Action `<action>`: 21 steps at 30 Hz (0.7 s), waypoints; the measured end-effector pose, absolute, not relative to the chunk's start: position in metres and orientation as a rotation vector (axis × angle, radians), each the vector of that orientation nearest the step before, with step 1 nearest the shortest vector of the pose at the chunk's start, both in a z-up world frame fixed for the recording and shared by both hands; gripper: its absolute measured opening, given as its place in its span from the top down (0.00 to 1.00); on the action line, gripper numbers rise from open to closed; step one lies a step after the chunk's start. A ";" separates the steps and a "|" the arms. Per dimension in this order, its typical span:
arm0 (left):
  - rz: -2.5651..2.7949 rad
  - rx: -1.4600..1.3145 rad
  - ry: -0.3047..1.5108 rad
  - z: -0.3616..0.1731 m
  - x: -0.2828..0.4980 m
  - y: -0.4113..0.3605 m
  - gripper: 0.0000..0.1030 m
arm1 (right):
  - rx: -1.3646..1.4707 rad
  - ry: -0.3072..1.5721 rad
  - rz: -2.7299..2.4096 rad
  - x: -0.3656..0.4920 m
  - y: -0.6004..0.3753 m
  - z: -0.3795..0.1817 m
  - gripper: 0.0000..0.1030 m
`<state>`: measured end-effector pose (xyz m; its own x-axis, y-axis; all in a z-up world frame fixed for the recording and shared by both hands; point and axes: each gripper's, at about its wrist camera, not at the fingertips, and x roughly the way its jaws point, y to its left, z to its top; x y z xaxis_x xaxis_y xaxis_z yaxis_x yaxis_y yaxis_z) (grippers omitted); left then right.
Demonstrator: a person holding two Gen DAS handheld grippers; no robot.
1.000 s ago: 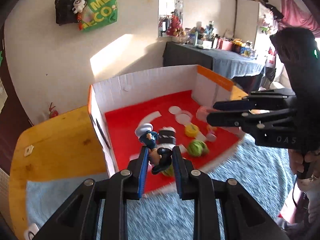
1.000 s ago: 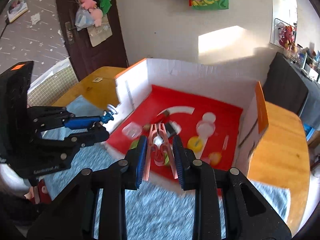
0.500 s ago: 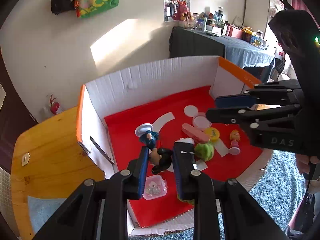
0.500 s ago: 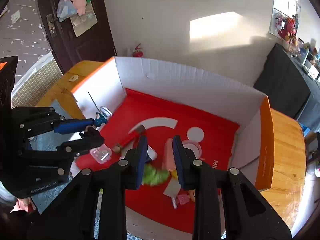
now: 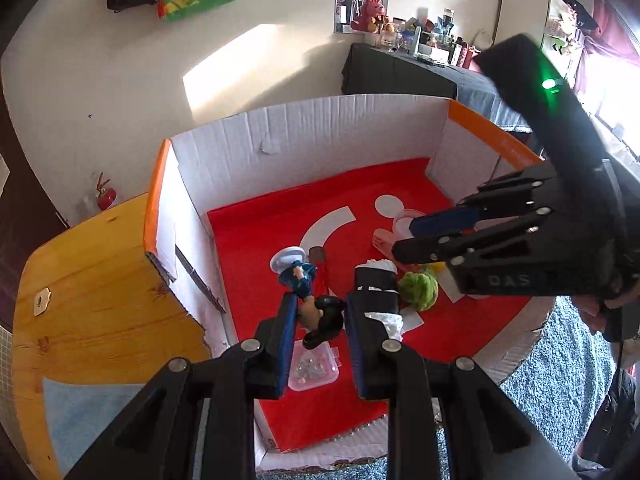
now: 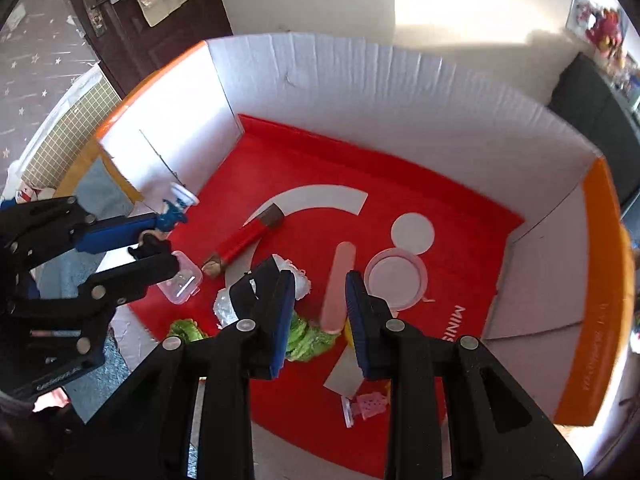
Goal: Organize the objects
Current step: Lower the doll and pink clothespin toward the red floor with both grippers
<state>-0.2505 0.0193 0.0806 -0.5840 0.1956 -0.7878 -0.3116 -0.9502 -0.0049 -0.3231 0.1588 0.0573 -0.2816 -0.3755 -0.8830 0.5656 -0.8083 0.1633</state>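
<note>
A cardboard box [image 5: 320, 140] with white walls, orange rims and a red floor fills both views. Over its near left corner my left gripper [image 5: 318, 308] is shut on a small figurine [image 5: 304, 280] with blue clothes, black hair and a white round base. The right wrist view also shows the figurine [image 6: 172, 208], in the left gripper [image 6: 164, 240]. My right gripper [image 6: 320, 280] hangs above the box's middle, shut on a pink flat stick [image 6: 338, 284] that pokes out past its pads. From the left wrist view the right gripper [image 5: 402, 237] reaches in from the right.
On the red floor lie a red tube with brown ends [image 6: 244, 240], a green leafy toy [image 6: 304, 336], a clear small container [image 6: 180, 284], a pink-rimmed round lid [image 6: 396, 280] and a black roll with white ends [image 5: 376, 288]. The box rests on a wooden table [image 5: 100, 280] with a blue-grey cloth [image 5: 560, 360].
Both grippers came forward and down from the box's front edge to above its floor, each still holding its object. The right one travelled farther and tilted down more.
</note>
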 end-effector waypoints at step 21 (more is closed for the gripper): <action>2.538 -1.289 0.175 0.071 -0.262 0.020 0.76 | 1.470 0.153 -2.110 -0.328 0.169 0.039 0.88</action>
<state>-0.2616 0.0196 0.0707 -0.5583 0.2002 -0.8051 -0.3091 -0.9508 -0.0220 -0.3280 0.1687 0.0394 -0.2440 -0.3762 -0.8938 0.5015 -0.8378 0.2157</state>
